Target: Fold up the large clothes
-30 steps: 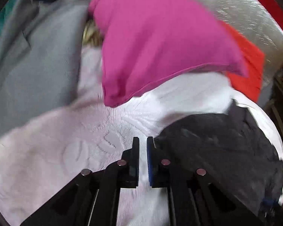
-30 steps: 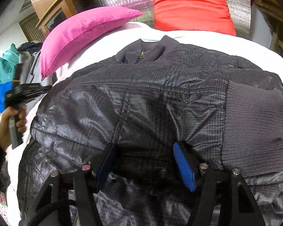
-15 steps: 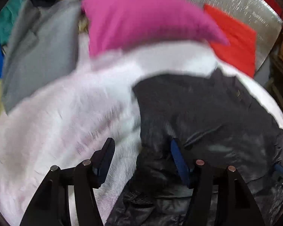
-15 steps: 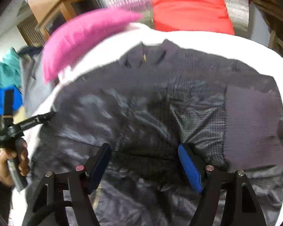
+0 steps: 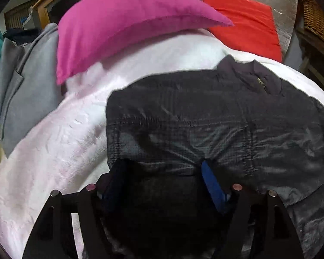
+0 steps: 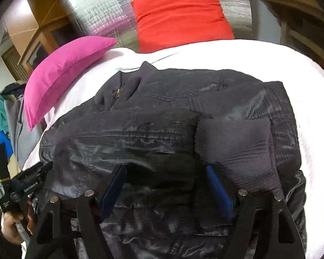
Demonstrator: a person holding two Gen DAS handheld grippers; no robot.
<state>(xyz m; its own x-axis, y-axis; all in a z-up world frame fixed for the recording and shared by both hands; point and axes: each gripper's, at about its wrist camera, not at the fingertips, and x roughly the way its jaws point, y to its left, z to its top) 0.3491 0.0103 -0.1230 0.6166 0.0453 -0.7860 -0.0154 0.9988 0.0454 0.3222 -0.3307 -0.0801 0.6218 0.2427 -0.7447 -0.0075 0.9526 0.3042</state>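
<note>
Both claws spread, opening, over the dark quilted jacket (image 5: 205,118) — gripping nothing. Only the right view shows the ribbed grey cuff (image 6: 235,142) and the person's hand (image 6: 13,226).

Both grippers open wider as the left one comes over the jacket

The left gripper (image 5: 162,172), a second ago shut over the white textured bedcover (image 5: 54,151), now spreads its jaws above the near edge of the dark grey quilted jacket (image 5: 205,118), with jacket cloth below the gap and nothing pinched. The right gripper (image 6: 166,183) opens a little further over the same jacket, beside its ribbed knit cuff (image 6: 237,146).
</note>
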